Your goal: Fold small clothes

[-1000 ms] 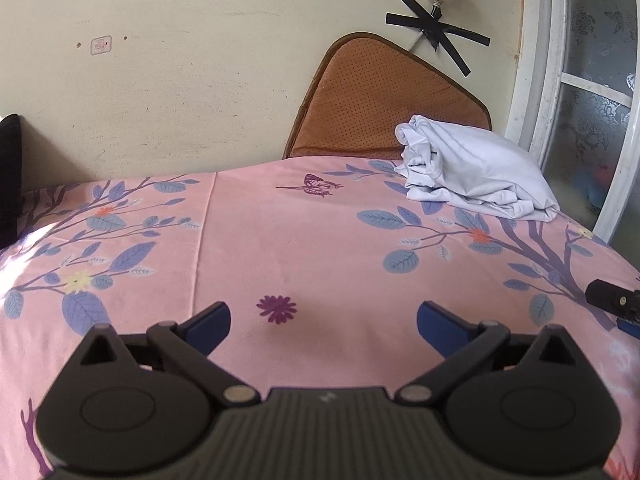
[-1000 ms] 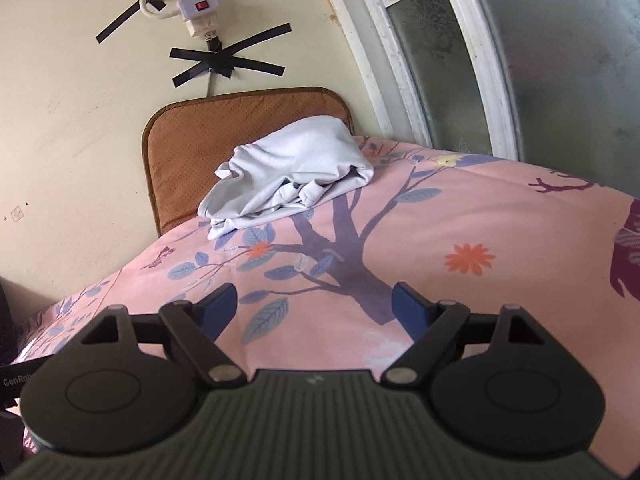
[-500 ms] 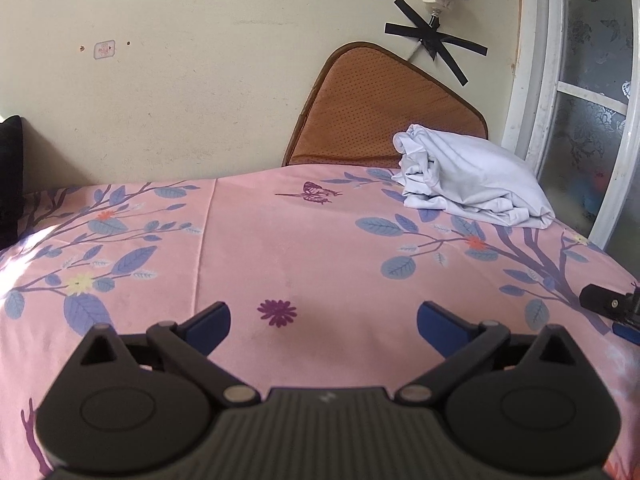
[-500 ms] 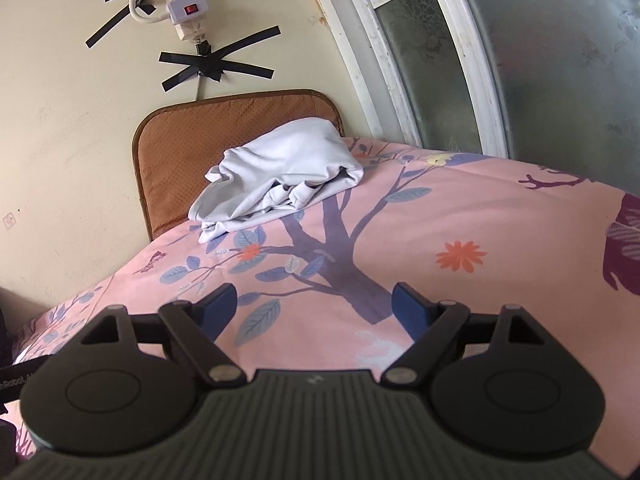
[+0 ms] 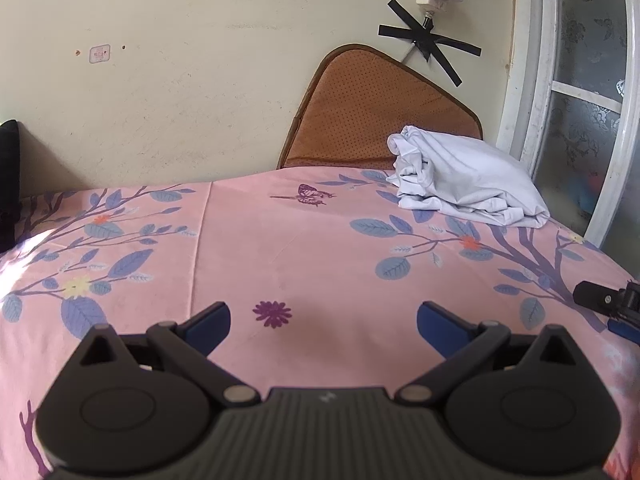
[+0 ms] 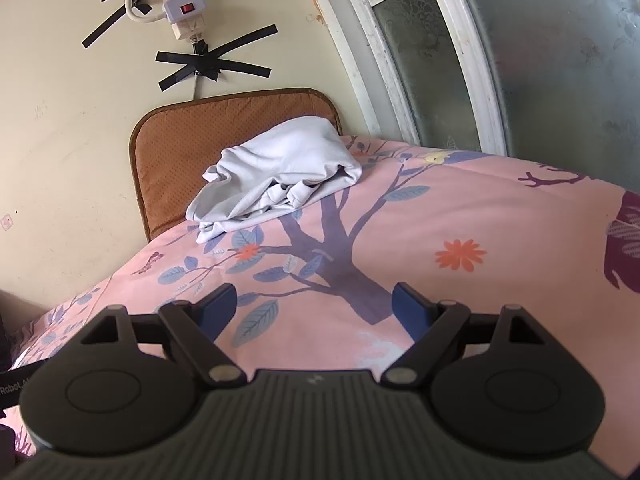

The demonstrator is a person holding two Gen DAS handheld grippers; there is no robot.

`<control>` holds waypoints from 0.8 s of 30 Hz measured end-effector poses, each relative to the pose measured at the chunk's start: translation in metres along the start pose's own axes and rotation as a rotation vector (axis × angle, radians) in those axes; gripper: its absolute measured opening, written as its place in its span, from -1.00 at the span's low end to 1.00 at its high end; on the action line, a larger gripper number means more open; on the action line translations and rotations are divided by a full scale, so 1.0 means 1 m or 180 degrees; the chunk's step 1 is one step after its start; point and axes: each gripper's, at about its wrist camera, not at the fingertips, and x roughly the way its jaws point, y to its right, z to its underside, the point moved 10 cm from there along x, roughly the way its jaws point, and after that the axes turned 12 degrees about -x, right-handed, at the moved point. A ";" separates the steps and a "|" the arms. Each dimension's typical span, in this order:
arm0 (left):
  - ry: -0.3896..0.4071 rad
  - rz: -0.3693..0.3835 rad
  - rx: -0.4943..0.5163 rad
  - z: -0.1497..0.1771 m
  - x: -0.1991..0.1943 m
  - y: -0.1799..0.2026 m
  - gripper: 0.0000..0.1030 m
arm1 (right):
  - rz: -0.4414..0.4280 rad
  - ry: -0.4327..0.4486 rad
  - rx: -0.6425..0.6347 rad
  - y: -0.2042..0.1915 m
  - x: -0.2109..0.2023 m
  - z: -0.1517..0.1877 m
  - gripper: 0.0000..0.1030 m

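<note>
Left wrist view: your left gripper [image 5: 323,318] hangs w/ jaws spread wide, nothing between them, over the pink floral sheet [image 5: 248,240]. The white garment [image 5: 464,182] sits bunched at the far right of the bed, in front of the brown cushion [image 5: 372,112], well apart from you. Right wrist view: your right gripper [image 6: 314,306] is also spread wide and empty; the garment [image 6: 280,172] lies ahead, slightly left, beyond the printed tree trunk. It looks light, soft, floppy, prob. thin knit, so it'll sag and drag. Pinch a loose hem or corner at the near crumpled edge, not the bulky middle, w/ both grippers.
</note>
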 end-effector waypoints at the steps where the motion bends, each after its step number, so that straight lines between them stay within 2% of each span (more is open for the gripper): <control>1: 0.0027 0.0010 0.0007 -0.001 -0.001 0.000 1.00 | 0.0000 0.0001 0.0002 0.000 0.000 0.000 0.69; 7: 0.0250 0.0029 0.0141 -0.009 -0.014 0.006 1.00 | -0.0038 0.0028 0.0053 0.000 -0.001 0.000 0.69; 12: 0.0246 -0.0005 0.0112 -0.013 -0.017 0.004 1.00 | -0.0054 0.0043 0.0093 0.001 -0.001 0.000 0.71; 15: 0.0312 -0.0127 0.0115 -0.015 -0.018 0.000 1.00 | -0.0052 0.0045 0.0093 0.001 -0.001 -0.001 0.71; 20: 0.0573 -0.0399 0.0246 -0.019 -0.023 -0.003 1.00 | -0.0057 0.0044 0.0084 0.000 -0.001 0.000 0.71; 24: 0.0610 -0.0437 0.0307 -0.019 -0.026 0.000 1.00 | -0.0081 0.0035 0.0069 -0.001 0.000 -0.001 0.71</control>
